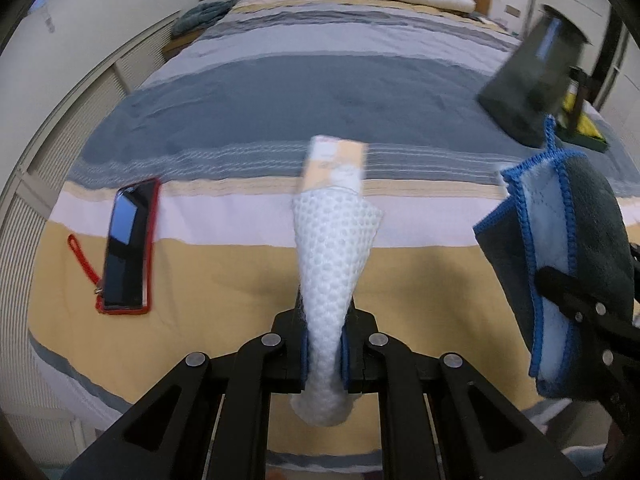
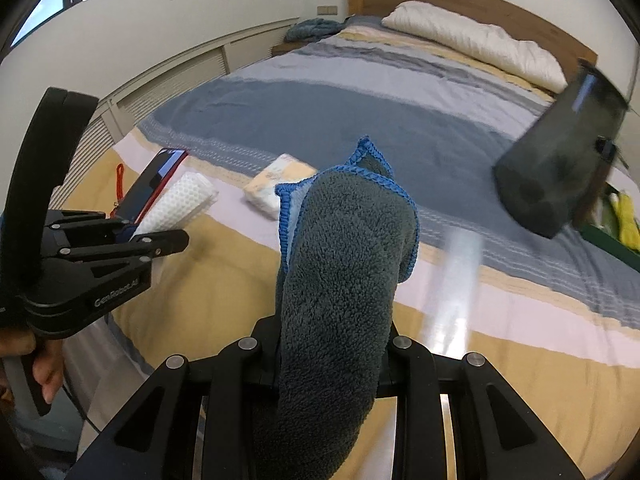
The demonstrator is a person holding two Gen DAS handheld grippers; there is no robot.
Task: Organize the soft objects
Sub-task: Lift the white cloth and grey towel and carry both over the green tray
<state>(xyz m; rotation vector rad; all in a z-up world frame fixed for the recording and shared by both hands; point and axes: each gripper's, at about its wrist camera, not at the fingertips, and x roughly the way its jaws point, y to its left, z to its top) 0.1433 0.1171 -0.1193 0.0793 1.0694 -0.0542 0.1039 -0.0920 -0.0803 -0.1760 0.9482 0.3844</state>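
Observation:
My left gripper [image 1: 325, 344] is shut on a white dotted cloth [image 1: 332, 264] that stands up between the jaws above the striped bed [image 1: 200, 272]. It shows in the right wrist view [image 2: 160, 236] with the white cloth [image 2: 180, 204]. My right gripper [image 2: 332, 344] is shut on a folded dark grey towel with blue trim [image 2: 344, 264], held above the bed's near edge [image 2: 192, 304]. The same towel [image 1: 560, 240] shows at the right of the left wrist view. A small tissue pack [image 1: 336, 164] lies on the bed beyond the white cloth; it also shows in the right wrist view [image 2: 272, 184].
A phone in a red case [image 1: 128, 248] with a red strap lies on the bed at left. A dark, blurred box-like object [image 2: 560, 152] hangs at the right. A green bin with yellow cloth [image 2: 616, 220] sits at the bed's right side. A white pillow [image 2: 472, 44] lies by the headboard.

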